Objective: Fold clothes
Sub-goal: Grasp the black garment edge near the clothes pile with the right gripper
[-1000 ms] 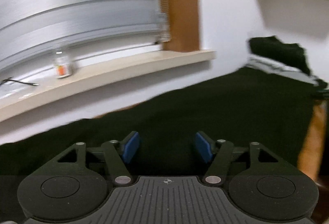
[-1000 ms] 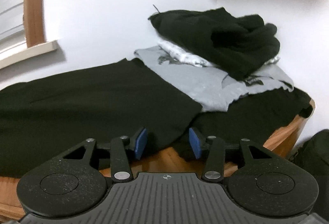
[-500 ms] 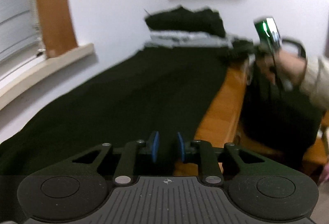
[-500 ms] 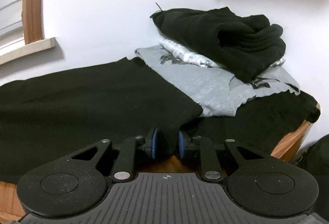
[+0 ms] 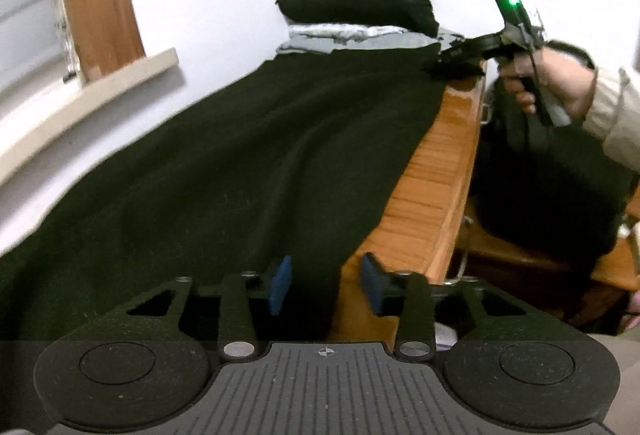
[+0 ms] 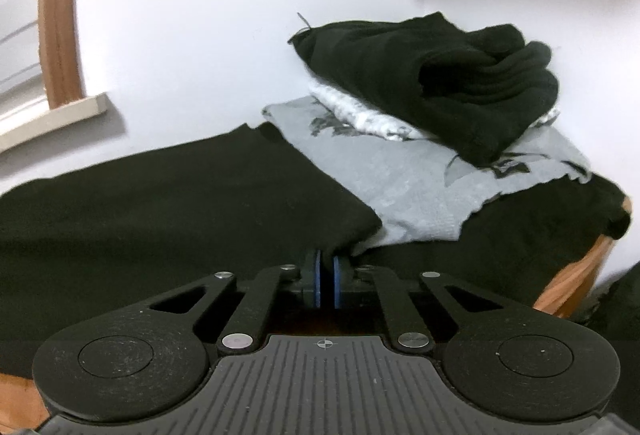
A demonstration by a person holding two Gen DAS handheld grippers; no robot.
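A large black garment [image 5: 260, 163] lies spread flat along the wooden table [image 5: 432, 203]. My left gripper [image 5: 326, 283] sits at its near front edge. Its jaws are closing, and the cloth's edge lies between the blue pads [image 5: 280, 285], which still stand apart. My right gripper [image 6: 326, 281] is shut on the front corner of the same black garment [image 6: 160, 219]. In the left wrist view that right gripper [image 5: 448, 63] is at the far end of the table edge, held by a hand [image 5: 560, 83].
A folded pile sits at the table's far end: a black knit [image 6: 440, 83] on a white piece, on a grey printed shirt [image 6: 400, 187]. A window sill [image 5: 80, 115] runs along the left wall. Something dark [image 5: 540, 195] sits beside the table's right edge.
The left wrist view swung from the window to look along the table's front edge, and its jaws are narrower than a second ago. The right jaws closed onto the garment's corner.
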